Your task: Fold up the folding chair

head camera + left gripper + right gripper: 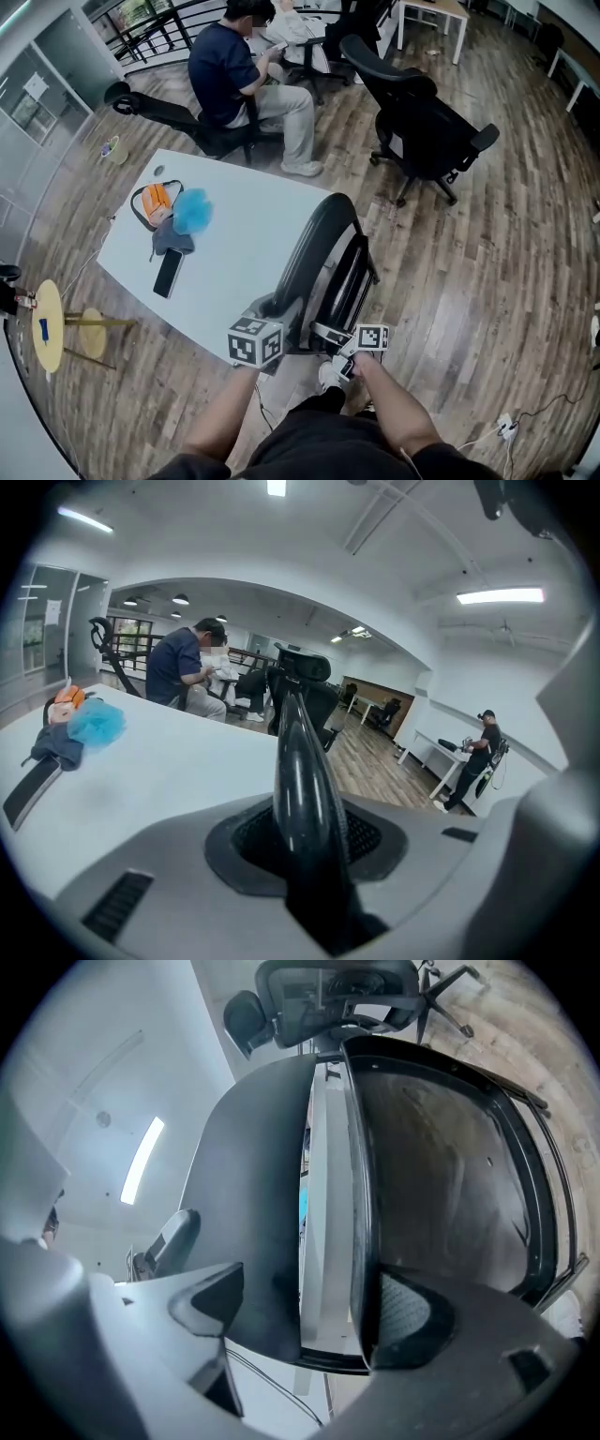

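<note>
Folding chair [323, 248] clamped — left gripper [277, 328], right gripper [349, 339]

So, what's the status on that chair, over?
Left claw clamped on folding chair rim. Right claw closed round seat and back. Chair nearly flat, upright. White table close alongside.

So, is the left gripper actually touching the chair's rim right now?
Touching. The left gripper view shows the left gripper shut on the folding chair's black rim, with both ribbed pads pressed against its sides and no gap.
</note>
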A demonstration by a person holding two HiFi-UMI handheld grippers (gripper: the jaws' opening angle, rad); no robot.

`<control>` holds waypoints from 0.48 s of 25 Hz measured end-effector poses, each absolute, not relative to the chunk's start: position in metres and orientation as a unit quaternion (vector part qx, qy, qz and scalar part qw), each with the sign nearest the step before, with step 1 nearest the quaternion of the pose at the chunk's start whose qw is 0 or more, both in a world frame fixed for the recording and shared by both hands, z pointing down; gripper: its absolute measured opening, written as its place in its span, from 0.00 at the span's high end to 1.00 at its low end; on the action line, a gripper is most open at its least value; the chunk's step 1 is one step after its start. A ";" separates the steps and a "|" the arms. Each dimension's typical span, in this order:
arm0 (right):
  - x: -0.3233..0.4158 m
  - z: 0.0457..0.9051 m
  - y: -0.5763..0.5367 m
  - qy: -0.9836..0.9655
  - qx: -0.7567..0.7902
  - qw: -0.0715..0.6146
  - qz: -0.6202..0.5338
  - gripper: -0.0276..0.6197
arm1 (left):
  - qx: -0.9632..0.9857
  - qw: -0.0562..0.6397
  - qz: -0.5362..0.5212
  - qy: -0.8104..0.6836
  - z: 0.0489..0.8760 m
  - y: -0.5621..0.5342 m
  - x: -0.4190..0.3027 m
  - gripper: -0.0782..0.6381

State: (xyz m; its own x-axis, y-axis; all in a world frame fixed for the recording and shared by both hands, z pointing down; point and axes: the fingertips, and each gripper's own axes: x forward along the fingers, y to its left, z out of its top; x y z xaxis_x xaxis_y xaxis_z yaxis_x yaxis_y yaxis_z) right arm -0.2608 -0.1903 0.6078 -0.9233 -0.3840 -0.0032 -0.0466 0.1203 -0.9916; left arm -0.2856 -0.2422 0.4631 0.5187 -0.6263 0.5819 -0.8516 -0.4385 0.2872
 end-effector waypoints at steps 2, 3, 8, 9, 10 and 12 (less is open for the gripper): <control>-0.267 0.614 -0.192 0.732 -0.153 0.110 -0.655 0.32 | 0.822 0.283 0.202 -0.452 0.466 -0.248 -0.296 0.73; -0.272 0.614 -0.192 0.728 -0.149 0.112 -0.660 0.32 | 0.821 0.286 0.201 -0.451 0.468 -0.249 -0.300 0.73; -0.276 0.611 -0.197 0.738 -0.126 0.141 -0.648 0.32 | 0.817 0.293 0.211 -0.451 0.474 -0.248 -0.306 0.73; -0.278 0.608 -0.196 0.746 -0.116 0.144 -0.640 0.32 | 0.815 0.289 0.214 -0.454 0.475 -0.248 -0.306 0.73; -0.279 0.606 -0.193 0.750 -0.110 0.140 -0.637 0.32 | 0.814 0.287 0.216 -0.456 0.475 -0.247 -0.307 0.73; -0.276 0.609 -0.189 0.756 -0.113 0.125 -0.633 0.32 | 0.815 0.287 0.211 -0.457 0.474 -0.246 -0.307 0.73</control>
